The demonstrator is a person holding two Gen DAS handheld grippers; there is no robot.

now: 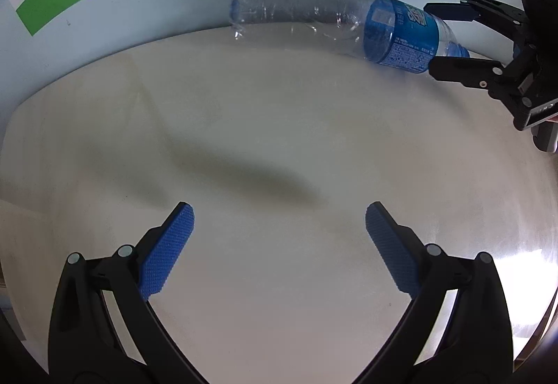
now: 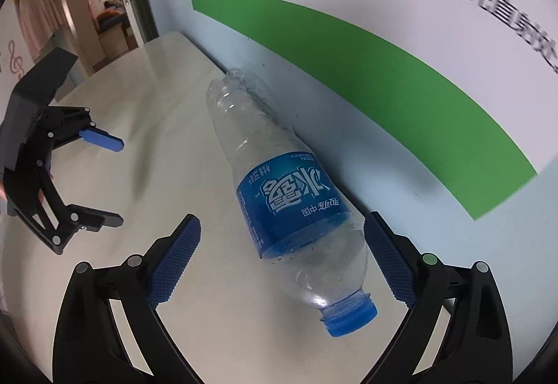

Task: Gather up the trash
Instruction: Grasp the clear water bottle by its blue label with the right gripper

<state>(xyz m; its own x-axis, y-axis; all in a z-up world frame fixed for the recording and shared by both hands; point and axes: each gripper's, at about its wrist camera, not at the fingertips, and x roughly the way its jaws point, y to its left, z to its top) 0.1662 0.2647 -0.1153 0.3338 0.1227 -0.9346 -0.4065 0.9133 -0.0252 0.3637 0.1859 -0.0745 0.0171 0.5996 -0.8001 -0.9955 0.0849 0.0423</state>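
An empty clear plastic bottle (image 2: 279, 181) with a blue label and blue cap lies on its side on the beige table (image 2: 167, 112), along the wall. My right gripper (image 2: 282, 237) is open, its fingers either side of the bottle's neck end, not closed on it. In the left wrist view the bottle (image 1: 334, 21) lies at the far table edge, with the right gripper (image 1: 430, 37) around its cap end. My left gripper (image 1: 279, 223) is open and empty above the bare table; it shows in the right wrist view (image 2: 115, 181) to the bottle's left.
A wall (image 2: 314, 70) with a white and green poster (image 2: 401, 45) runs right behind the bottle. A doorway (image 2: 108, 4) opens at the far left beyond the table's end.
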